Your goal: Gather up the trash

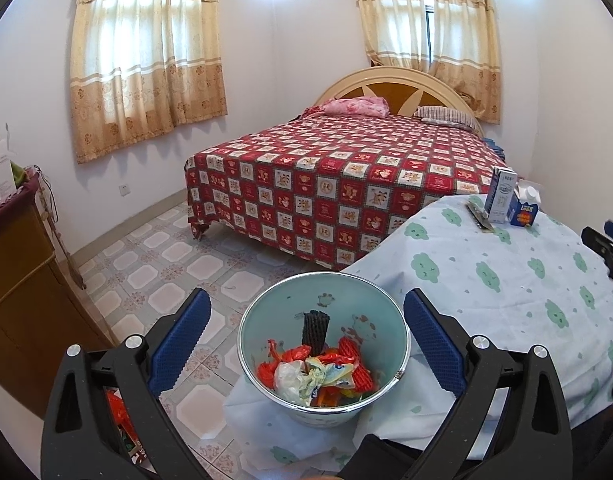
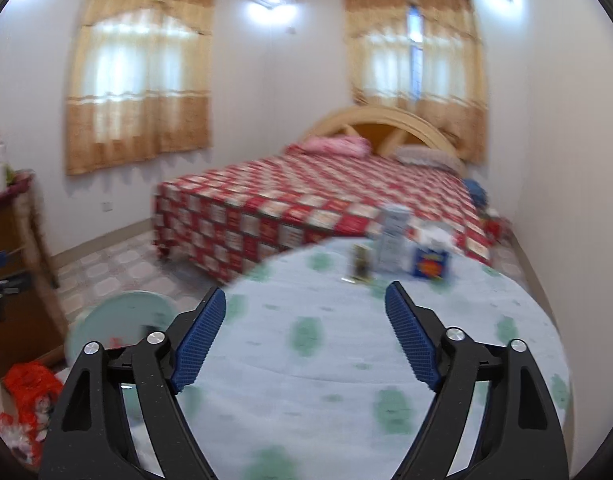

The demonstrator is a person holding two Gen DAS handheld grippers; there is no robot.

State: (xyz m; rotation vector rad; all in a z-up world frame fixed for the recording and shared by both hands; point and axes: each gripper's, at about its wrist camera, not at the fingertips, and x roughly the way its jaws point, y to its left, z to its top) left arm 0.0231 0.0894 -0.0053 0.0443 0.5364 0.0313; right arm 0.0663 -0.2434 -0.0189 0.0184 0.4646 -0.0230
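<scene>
Home bedroom. Double bed (image 1: 338, 184) with red patchwork cover, arched wooden headboard (image 1: 398, 92), pink pillow (image 1: 354, 106). Beige patterned curtains (image 1: 146, 64) over two windows. Patterned tile floor (image 1: 166, 264). Round worktop (image 1: 506, 272) under cloth with green cloud print, cartons (image 1: 510, 200) on far edge. Wooden cabinet (image 1: 18, 280) at left wall.

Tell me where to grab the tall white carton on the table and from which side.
Grip the tall white carton across its flat side walls, about mid-height, coming in level from the near table edge. It stands upright; the blue carton crowds its right, so the right gripper, open, probably suits best.
</scene>
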